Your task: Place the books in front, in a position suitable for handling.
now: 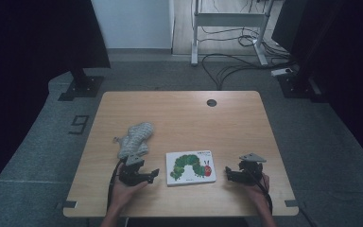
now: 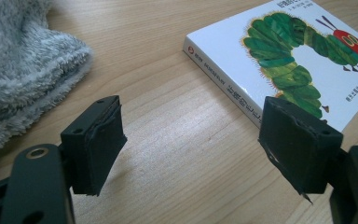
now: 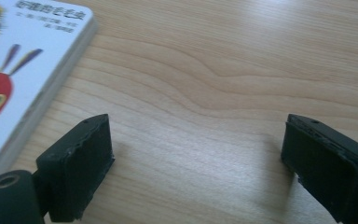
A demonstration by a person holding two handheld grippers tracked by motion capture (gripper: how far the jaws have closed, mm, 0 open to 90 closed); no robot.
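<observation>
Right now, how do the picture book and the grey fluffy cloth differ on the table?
The picture book is flat, rigid and white with a green caterpillar; the fluffy cloth is soft, grey and bunched up. The book lies between the two tongs, while the cloth sits beyond the left tongs. Both rest on the wooden table, and neither is held.

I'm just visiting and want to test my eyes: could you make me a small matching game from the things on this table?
Things:
1. book
2. fluffy grey cloth
3. left gripper
4. right gripper

Places or states:
A. jaws open, at the book's right side
B. lies flat between the two grippers, caterpillar cover up
C. jaws open, at the book's left side
D. heaped on the table beyond the left gripper

Pairs: 1-B, 2-D, 3-C, 4-A
</observation>
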